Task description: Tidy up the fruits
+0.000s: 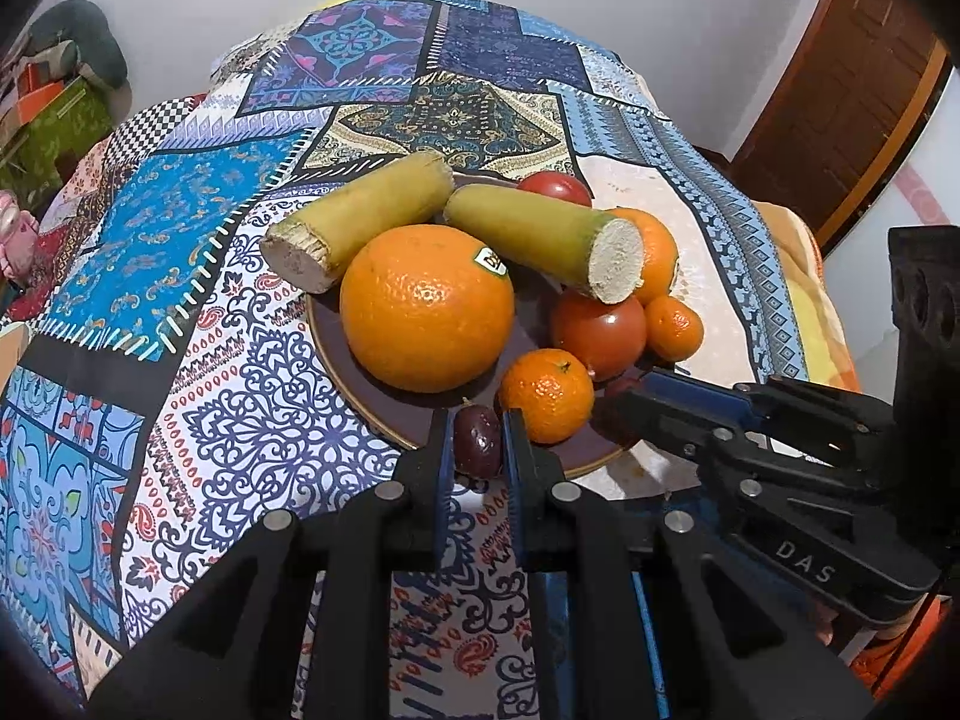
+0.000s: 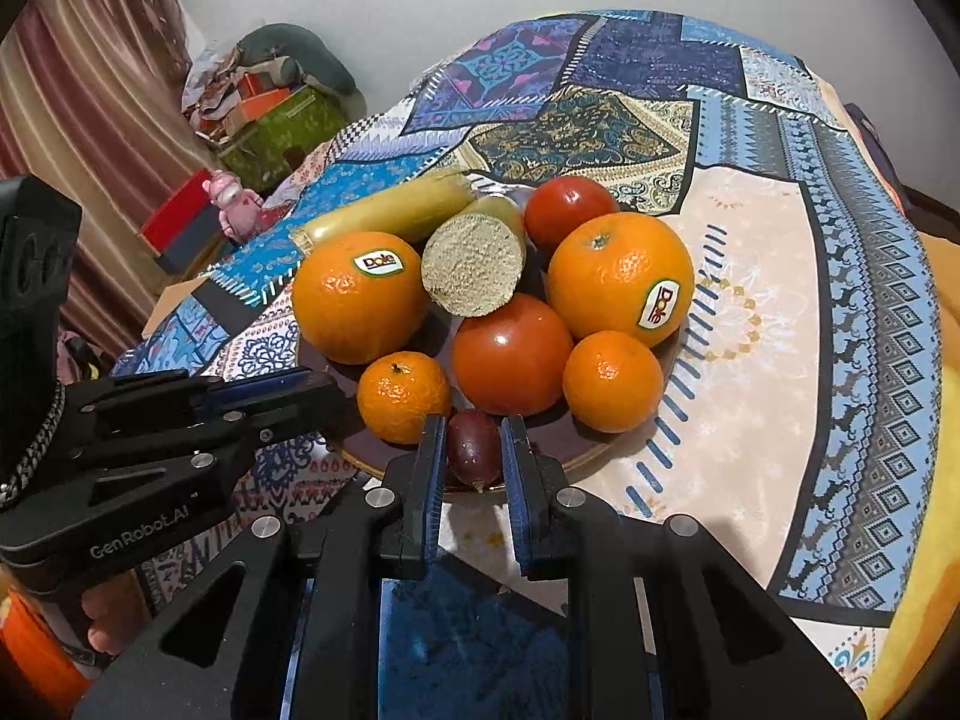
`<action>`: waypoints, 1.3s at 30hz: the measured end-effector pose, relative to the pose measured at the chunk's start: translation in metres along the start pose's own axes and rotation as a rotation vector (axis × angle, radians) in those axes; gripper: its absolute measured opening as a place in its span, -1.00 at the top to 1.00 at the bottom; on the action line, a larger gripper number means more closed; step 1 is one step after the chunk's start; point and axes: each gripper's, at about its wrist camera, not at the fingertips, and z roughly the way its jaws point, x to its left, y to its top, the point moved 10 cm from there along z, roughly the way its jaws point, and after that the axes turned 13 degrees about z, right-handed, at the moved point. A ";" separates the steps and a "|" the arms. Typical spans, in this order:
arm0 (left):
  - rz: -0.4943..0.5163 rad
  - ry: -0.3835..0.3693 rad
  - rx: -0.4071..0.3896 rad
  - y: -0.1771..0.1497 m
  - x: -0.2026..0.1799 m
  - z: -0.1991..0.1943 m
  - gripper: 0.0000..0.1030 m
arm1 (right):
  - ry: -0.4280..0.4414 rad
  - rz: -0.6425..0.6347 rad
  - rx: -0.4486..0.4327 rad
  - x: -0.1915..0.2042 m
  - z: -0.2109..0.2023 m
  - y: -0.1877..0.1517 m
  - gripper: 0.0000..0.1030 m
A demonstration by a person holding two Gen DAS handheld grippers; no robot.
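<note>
A dark brown plate holds two large oranges, two sugarcane pieces, two tomatoes and two mandarins. My left gripper is shut on a dark red date at the plate's near rim. My right gripper is shut on another dark date at the rim on its side. Each gripper shows in the other's view, the right one and the left one.
The plate sits on a patchwork-patterned cloth over a table. Boxes and clutter stand by a curtain at the far left. A wooden door is at the far right.
</note>
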 end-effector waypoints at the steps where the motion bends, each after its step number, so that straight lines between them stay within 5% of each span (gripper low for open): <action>1: 0.000 0.002 -0.001 0.000 0.000 0.000 0.71 | -0.002 -0.002 0.000 0.000 0.001 0.000 0.66; 6: 0.001 0.000 0.002 0.001 -0.001 0.000 0.63 | -0.005 -0.009 0.002 0.001 0.002 -0.001 0.63; 10: 0.001 0.011 -0.002 -0.001 -0.001 -0.004 0.34 | -0.017 -0.012 0.005 0.000 0.001 -0.002 0.55; 19: 0.003 0.033 -0.073 0.003 -0.003 -0.045 0.34 | -0.034 -0.028 -0.085 0.005 -0.043 0.007 0.53; 32: 0.056 0.112 -0.415 0.029 -0.027 -0.209 0.34 | 0.004 -0.071 -0.413 0.058 -0.194 0.021 0.52; 39: 0.098 0.153 -0.600 0.026 -0.049 -0.289 0.25 | 0.018 -0.108 -0.576 0.091 -0.259 0.009 0.35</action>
